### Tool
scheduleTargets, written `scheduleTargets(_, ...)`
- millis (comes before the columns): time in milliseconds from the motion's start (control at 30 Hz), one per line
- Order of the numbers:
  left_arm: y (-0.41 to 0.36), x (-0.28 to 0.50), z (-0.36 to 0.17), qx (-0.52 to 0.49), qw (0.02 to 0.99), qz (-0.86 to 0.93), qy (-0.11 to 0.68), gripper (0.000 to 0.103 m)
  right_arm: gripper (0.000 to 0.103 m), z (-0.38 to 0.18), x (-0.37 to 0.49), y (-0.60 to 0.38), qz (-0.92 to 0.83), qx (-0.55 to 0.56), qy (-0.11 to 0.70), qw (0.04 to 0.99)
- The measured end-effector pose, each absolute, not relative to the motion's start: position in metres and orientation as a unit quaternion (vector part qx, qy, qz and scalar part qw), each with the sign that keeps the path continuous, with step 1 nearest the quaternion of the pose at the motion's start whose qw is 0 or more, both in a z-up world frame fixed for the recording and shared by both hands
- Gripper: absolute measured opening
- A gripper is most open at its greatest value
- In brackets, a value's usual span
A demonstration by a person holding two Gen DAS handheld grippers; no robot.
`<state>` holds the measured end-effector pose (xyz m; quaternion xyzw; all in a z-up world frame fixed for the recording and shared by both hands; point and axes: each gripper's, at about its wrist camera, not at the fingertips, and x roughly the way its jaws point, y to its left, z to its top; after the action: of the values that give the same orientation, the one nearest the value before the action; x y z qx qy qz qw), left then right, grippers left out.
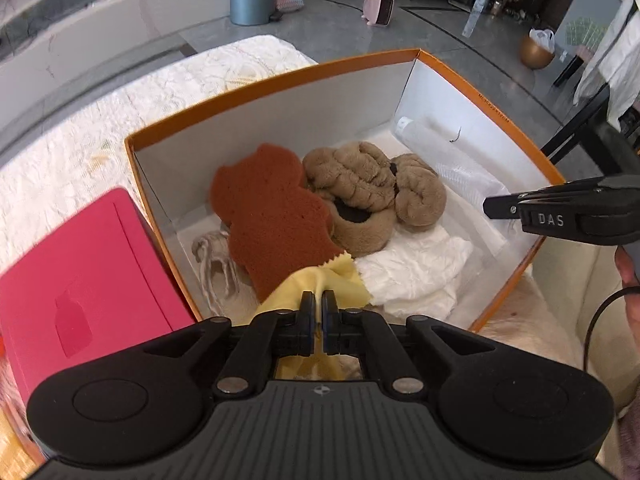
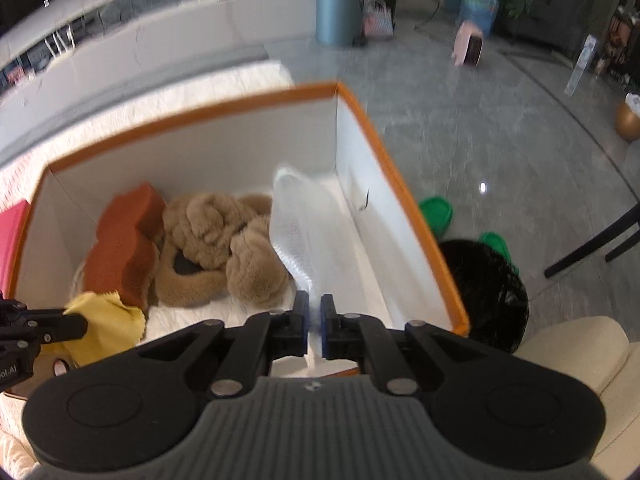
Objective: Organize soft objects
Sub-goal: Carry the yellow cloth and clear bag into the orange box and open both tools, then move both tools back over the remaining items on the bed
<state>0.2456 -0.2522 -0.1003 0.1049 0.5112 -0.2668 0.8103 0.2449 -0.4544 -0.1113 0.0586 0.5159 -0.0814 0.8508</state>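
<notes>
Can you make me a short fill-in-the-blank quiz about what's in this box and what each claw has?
1. The left claw is shut on a ____ cloth.
2. The right claw is shut on a white ____ pouch.
3. The box has a rim coloured ____.
4. Beside the fluffy tan slippers in the box lies a rust-brown ____.

Missing words: yellow; mesh; orange; sponge
</notes>
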Motion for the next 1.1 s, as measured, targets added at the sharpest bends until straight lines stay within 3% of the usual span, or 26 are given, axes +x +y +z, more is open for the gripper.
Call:
scheduleTargets(67, -0.255, 0.248, -0.099, 0.111, 0.809, -0.266, 0.513, 0.01, 0.007, -0.114, 0.251, -0.451, -0.083, 0.041, 0.531, 0.842)
scheduleTargets(100, -0.259, 0.251, -0.099, 0.115, 0.808, -0.267, 0.512, 0.013, 0.013, -0.114, 0.254, -0.448, -0.078, 0.031, 0.536, 0.84)
scheduleTargets(167, -0.26, 0.25, -0.099, 0.12, 0.808, -0.27, 0.51, 0.028, 0.016, -0.118, 0.259, -0.444, -0.068, 0.019, 0.554, 0.83)
scheduleTargets(267, -0.262, 0.248, -0.098, 0.121, 0.809, -0.274, 0.505, 0.04, 0.02, -0.119, 0.26, -0.435, -0.066, -0.016, 0.563, 0.823)
scheduleTargets(433, -0.259, 0.241, -0.089, 0.115, 0.819, -0.281, 0.487, 0.059, 0.039, -0.105, 0.255, -0.428, -0.065, -0.031, 0.55, 0.832)
scheduleTargets(567, -0.251, 0.234, -0.074, 0.098, 0.829, -0.286, 0.47, 0.062, 0.042, -0.092, 0.248, -0.425, -0.068, -0.037, 0.539, 0.839)
scheduleTargets(700, -0.237, 0.224, -0.056, 0.077, 0.843, -0.292, 0.446, 0.063, 0.052, -0.074, 0.238, -0.417, -0.069, -0.04, 0.517, 0.852)
scheduleTargets(1100, -0.157, 0.164, -0.004, 0.008, 0.91, -0.263, 0.321, 0.062, 0.053, -0.015, 0.161, -0.364, -0.044, 0.017, 0.373, 0.927)
